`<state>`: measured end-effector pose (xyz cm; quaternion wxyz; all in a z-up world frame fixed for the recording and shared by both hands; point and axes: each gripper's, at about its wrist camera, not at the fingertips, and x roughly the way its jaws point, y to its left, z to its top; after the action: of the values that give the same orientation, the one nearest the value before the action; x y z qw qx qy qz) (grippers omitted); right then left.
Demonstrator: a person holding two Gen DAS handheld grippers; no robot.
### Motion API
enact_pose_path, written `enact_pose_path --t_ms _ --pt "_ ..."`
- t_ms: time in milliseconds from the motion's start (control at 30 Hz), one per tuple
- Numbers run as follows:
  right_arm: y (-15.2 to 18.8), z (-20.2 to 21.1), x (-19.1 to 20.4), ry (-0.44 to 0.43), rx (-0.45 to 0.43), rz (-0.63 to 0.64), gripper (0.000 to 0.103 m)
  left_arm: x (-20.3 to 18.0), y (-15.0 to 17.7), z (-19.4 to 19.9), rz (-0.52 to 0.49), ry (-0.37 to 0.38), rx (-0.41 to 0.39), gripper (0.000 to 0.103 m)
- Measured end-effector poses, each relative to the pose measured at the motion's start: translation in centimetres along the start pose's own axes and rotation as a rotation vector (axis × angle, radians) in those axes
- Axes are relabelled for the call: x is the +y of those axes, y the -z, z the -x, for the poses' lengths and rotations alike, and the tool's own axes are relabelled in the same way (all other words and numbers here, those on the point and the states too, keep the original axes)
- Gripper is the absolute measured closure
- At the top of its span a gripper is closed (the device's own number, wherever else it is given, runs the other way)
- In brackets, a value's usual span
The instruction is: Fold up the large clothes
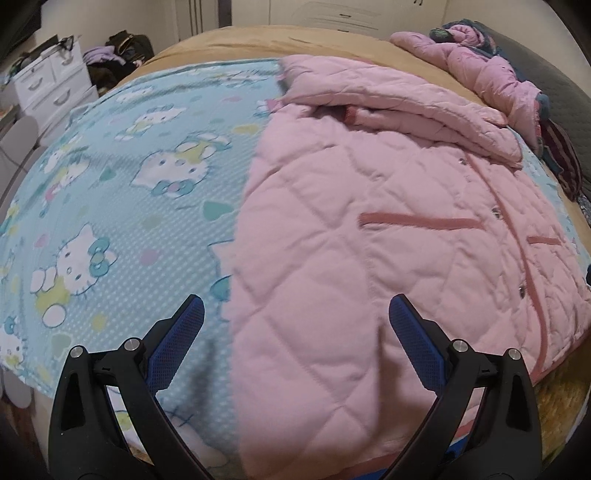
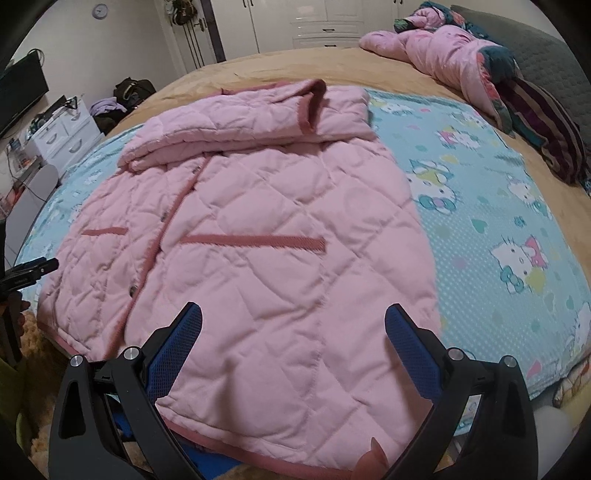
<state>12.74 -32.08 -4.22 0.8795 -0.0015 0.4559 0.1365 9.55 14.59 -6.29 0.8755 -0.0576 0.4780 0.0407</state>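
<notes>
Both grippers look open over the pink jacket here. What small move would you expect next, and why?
Probably lower both open grippers to pinch the near hem. The pink quilted jacket lies flat on the blue cartoon sheet, sleeves already folded across the top. The left gripper and right gripper hover above its bottom edge, holding nothing.

A bed with a tan cover filled the room. White drawers and a dark screen stood at left; white wardrobes lined the far wall.
</notes>
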Motion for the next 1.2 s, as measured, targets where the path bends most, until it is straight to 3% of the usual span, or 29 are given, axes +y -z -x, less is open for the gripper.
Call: enact_pose_path --t_ms 233,600,833,1100,1133,1200 --pt "1.4 -0.2 -2.1 0.011 0.031 -0.039 0.004 1.7 1.2 -0.9 0.014 0.007 0.038 0.009" --pt "3.6 0.7 -5.1 -0.006 0.06 -0.099 0.004 1.6 2.9 -1.4 0.037 0.107 0.08 0.009" --pt "4.9 0.4 -6.1 -0.088 0.111 -0.139 0.004 0.0 3.9 -1.4 -0.022 0.14 0.101 0.009" --pt "5.2 -0.3 -6.3 -0.171 0.169 -0.137 0.005 0.2 4.5 -1.4 -0.015 0.167 0.119 0.009" --pt "5.2 -0.3 -6.3 -0.183 0.172 -0.132 0.005 0.3 4.5 -1.4 -0.015 0.168 0.121 0.009" --pt "5.3 -0.3 -6.2 -0.183 0.182 -0.113 0.017 0.4 4.5 -1.7 -0.015 0.178 0.129 0.009"
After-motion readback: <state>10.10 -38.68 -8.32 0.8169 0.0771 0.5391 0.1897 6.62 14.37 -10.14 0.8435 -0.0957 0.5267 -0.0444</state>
